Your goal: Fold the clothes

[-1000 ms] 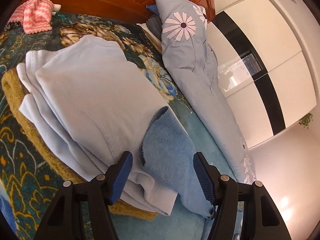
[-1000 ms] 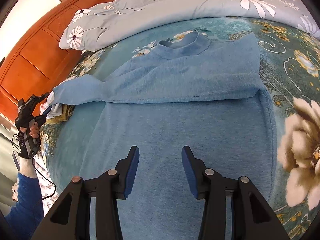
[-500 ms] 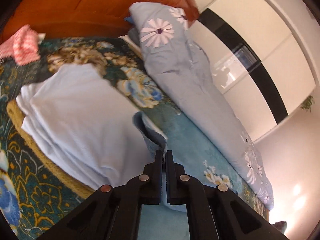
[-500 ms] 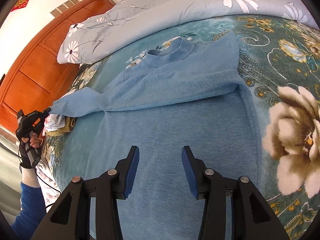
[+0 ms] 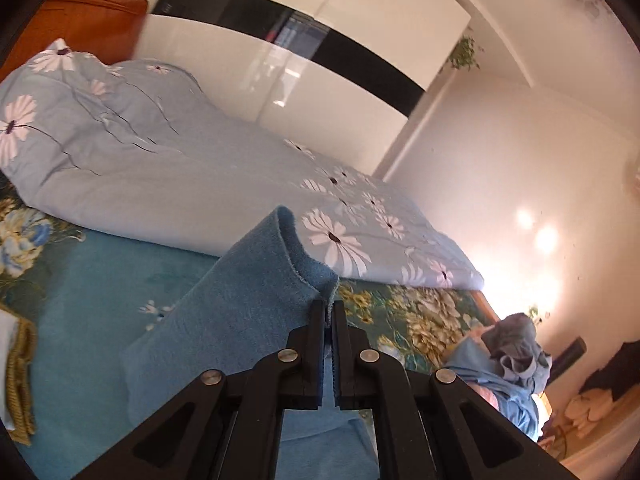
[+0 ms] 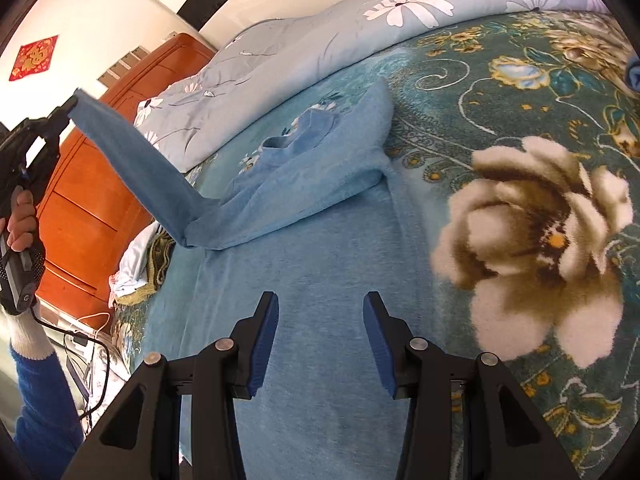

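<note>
A blue long-sleeved sweater (image 6: pixel 312 248) lies flat on the teal floral bedspread (image 6: pixel 500 92), its far side folded over the body. My left gripper (image 5: pixel 329 312) is shut on the cuff of the sweater's sleeve (image 5: pixel 240 300). In the right wrist view that sleeve (image 6: pixel 136 160) is stretched up and to the left, off the bed, from the left gripper (image 6: pixel 70 106) held in a person's hand (image 6: pixel 20 220). My right gripper (image 6: pixel 320 312) hovers open over the sweater's body, nothing between its fingers.
A pale blue daisy-print duvet (image 5: pixel 160 160) runs along the bed's far side. Folded pale clothes on a mustard knit (image 6: pixel 148 264) sit at the bed's left edge by the wooden headboard (image 6: pixel 80 220). A heap of clothes (image 5: pixel 508 364) lies at the bed's far end.
The left gripper shut on the sleeve's cuff, then lifted it off the folded pile and swung it up and across. The right gripper drifted a little over the sweater, still open.
</note>
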Motion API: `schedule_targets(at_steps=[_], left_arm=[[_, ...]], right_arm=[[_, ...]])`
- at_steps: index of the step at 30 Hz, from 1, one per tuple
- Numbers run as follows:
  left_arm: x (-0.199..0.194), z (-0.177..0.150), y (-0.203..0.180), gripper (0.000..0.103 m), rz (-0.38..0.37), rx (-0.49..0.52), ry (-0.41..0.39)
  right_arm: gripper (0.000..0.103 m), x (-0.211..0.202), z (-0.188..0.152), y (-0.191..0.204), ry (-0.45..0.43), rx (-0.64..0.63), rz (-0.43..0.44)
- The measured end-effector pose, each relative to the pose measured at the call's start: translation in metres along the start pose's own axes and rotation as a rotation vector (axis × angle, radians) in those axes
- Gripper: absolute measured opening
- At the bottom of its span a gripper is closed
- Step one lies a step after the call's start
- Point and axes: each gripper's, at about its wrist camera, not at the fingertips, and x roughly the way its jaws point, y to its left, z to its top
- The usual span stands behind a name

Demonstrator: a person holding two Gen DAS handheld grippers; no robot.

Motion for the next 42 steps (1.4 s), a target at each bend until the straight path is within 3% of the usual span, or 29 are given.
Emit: schedule_targets(at_steps=[5, 8, 12, 14, 16, 18, 20, 21, 24, 27, 29, 32, 42], left_arm=[[0.114, -0.068, -0.015, 0.003, -0.016, -0.064, 0.239], [0.157, -0.112, -0.018, 0.003, 0.007, -0.071, 0.339], [0.179, -0.143, -0.015, 0.004, -0.010, -0.108, 0.430], [0.171, -0.144, -0.011, 0.011, -0.052, -0.133, 0.441], [0.145, -0.141, -0.003, 0.018, -0.124, -0.170, 0.418], [0.105, -0.135, 0.011, 0.024, -0.155, -0.180, 0.335], [0.060, -0.136, 0.034, 0.050, -0.036, -0.181, 0.216], [0.038, -0.138, 0.047, 0.055, 0.039, -0.183, 0.156], [-0.005, -0.150, 0.088, 0.058, 0.309, -0.193, 0.047], [-0.017, -0.166, 0.130, 0.058, 0.449, -0.241, 0.059], [-0.010, -0.175, 0.153, 0.058, 0.457, -0.293, 0.092], [0.002, -0.184, 0.175, 0.058, 0.419, -0.369, 0.113], [0.003, -0.187, 0.197, 0.058, 0.379, -0.482, -0.005]], right_arm=[[0.045, -0.010, -0.006, -0.021, -0.004, 0.025, -0.050], [0.046, -0.015, -0.012, -0.037, -0.004, 0.062, -0.070], [0.046, -0.023, -0.021, -0.054, -0.016, 0.093, -0.074], [0.046, -0.024, -0.023, -0.055, -0.020, 0.091, -0.071], [0.046, -0.024, -0.020, -0.052, -0.022, 0.078, -0.071], [0.046, -0.023, -0.015, -0.047, -0.028, 0.064, -0.054], [0.046, -0.022, -0.007, -0.040, -0.040, 0.047, -0.031], [0.046, -0.020, -0.002, -0.035, -0.048, 0.035, -0.018], [0.046, -0.009, 0.018, -0.018, -0.059, 0.005, 0.013], [0.046, 0.009, 0.042, -0.001, -0.063, -0.016, 0.026], [0.045, 0.023, 0.058, 0.010, -0.057, -0.028, 0.029], [0.045, 0.040, 0.079, 0.015, -0.065, -0.010, -0.040], [0.046, 0.078, 0.117, -0.009, -0.029, 0.130, -0.061]])
